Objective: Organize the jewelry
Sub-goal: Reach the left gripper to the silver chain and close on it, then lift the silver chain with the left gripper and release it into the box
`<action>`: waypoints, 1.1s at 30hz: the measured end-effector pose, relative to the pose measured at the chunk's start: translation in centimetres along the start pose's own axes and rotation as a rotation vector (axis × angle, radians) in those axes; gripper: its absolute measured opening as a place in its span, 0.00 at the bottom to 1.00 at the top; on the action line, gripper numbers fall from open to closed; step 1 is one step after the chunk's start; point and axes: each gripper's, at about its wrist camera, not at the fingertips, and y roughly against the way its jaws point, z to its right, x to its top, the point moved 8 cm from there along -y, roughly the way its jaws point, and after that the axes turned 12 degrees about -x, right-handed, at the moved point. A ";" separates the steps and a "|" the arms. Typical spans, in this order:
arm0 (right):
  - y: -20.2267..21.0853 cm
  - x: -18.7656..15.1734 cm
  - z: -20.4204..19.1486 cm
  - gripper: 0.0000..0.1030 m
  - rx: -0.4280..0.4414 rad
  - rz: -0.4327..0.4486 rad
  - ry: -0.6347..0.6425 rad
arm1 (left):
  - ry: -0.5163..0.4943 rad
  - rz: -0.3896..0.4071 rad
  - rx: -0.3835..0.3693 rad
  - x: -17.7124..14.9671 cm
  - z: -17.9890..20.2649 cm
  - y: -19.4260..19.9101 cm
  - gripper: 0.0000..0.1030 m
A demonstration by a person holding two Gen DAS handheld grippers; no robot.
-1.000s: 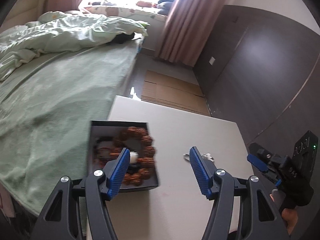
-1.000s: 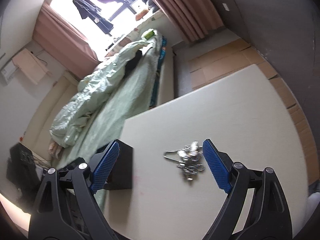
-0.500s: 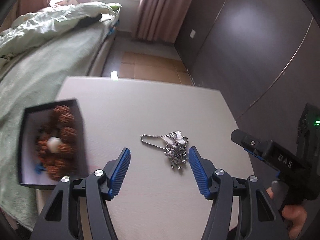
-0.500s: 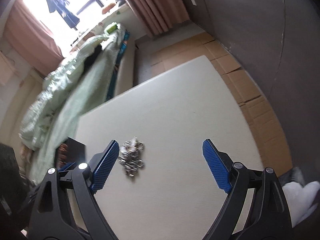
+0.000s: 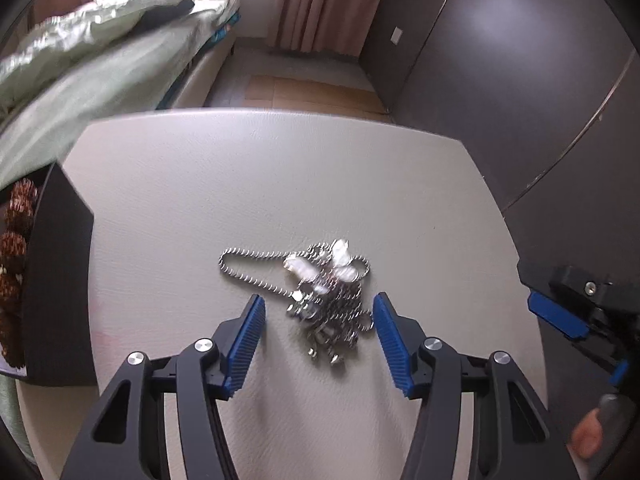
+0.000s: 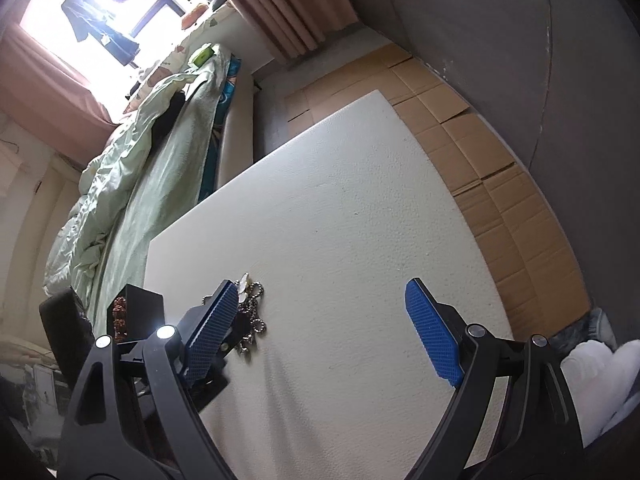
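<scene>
Table (image 5: 248, 184): left view alone shows whole chain (image 5: 320, 288).

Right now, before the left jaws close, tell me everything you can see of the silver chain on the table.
The chain is silver-looking ball chain, bunched in a tangled heap with one loop trailing left. Pale, shiny charms sit on the pile; their shape is blurred. It lies flat on the white table, apart from the black box. The left gripper straddles the heap, jaws closing, pads not yet pressing it. In the right wrist view it lies partly hidden behind that camera's left finger.
</scene>
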 end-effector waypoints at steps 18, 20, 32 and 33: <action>-0.1 -0.4 -2.1 0.83 0.026 -0.008 0.071 | -0.077 -0.013 0.056 -0.4 -1.8 2.0 0.07; -0.2 -0.5 -2.3 0.83 0.029 -0.009 0.077 | -0.066 0.011 0.047 0.2 -2.3 3.5 0.07; -1.3 -1.1 -4.7 0.65 0.030 -0.024 0.139 | -0.078 0.169 0.019 5.2 -2.9 12.7 0.03; -1.4 -1.2 -4.8 0.63 0.030 -0.025 0.142 | -0.081 0.178 0.017 5.4 -2.8 13.2 0.03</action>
